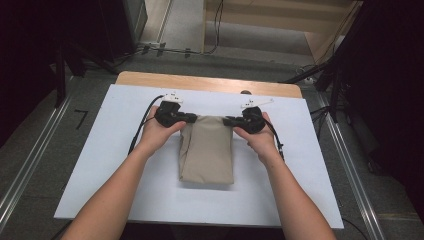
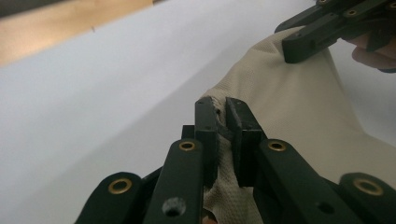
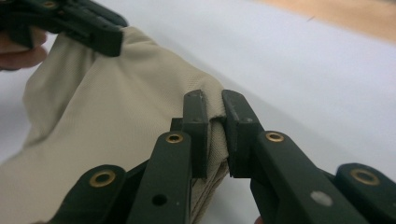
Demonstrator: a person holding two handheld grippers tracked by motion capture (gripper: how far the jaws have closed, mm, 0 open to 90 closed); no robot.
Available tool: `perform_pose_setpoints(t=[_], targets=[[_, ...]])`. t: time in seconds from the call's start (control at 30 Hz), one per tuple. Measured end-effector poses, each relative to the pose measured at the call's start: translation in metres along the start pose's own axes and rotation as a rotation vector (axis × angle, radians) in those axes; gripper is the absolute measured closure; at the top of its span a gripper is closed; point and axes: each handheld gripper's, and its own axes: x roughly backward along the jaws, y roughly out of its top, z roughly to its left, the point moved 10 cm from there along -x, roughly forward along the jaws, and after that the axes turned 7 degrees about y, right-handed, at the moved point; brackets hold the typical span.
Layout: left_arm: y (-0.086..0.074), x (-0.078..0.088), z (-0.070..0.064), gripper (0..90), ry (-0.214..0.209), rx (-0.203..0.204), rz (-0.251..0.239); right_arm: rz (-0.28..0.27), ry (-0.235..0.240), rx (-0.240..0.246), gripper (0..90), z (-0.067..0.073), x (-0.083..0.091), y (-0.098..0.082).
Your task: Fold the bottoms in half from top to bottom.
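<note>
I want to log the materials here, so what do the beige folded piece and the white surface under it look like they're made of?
Beige folded piece: woven cloth, matte; a fine weave shows in both gripper views, and it creases softly. White surface: smooth, matte sheet, perhaps board or plastic, over a wooden tabletop whose tan edge shows.

- One beige folded cloth (image 1: 207, 150) is lying on the tabletop (image 1: 115, 165), with its far edge being lifted.
- One white sheet is covering that single tabletop, and one strip of bare wood (image 1: 210, 82) is showing along the far edge.
- Two grippers are working here: the left gripper (image 1: 192, 118) and the right gripper (image 1: 226, 120), one at each far corner of the cloth.
- Two black jaws are pinching the fabric on each gripper, making four jaws in all.
- Two hands are holding them, a left hand (image 1: 159, 131) and a right hand (image 1: 257, 135).
- Two bare forearms are reaching in from the near side.
- Two black cables are trailing away, one from each gripper.
</note>
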Motion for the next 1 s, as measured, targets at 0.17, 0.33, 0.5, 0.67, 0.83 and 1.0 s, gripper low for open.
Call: perform_pose_setpoints(t=[0.17, 0.33, 0.5, 0.67, 0.83, 1.0], targets=[[0.02, 0.005, 0.021, 43.3, 0.118, 0.054, -0.07, -0.071, -0.093, -0.079, 46.4, -0.018, 0.01, 0.022], [0.009, 0.017, 0.017, 30.8, 0.101, 0.061, -0.076, -0.088, -0.11, -0.059, 37.7, -0.018, 0.023, 0.018], [-0.004, 0.032, 0.007, 20.3, 0.048, 0.085, -0.116, -0.114, -0.127, -0.044, 24.3, -0.012, 0.037, 0.003], [-0.016, 0.052, -0.012, 13.4, -0.011, 0.065, -0.153, -0.142, -0.114, -0.03, 13.5, 0.0, 0.055, -0.014], [-0.026, 0.073, -0.026, 13.1, -0.035, 0.061, -0.184, -0.163, -0.105, -0.013, 7.3, 0.012, 0.071, -0.03], [-0.037, 0.095, -0.045, 9.5, -0.086, 0.052, -0.206, -0.174, -0.087, -0.002, 0.1, 0.025, 0.085, -0.048]])
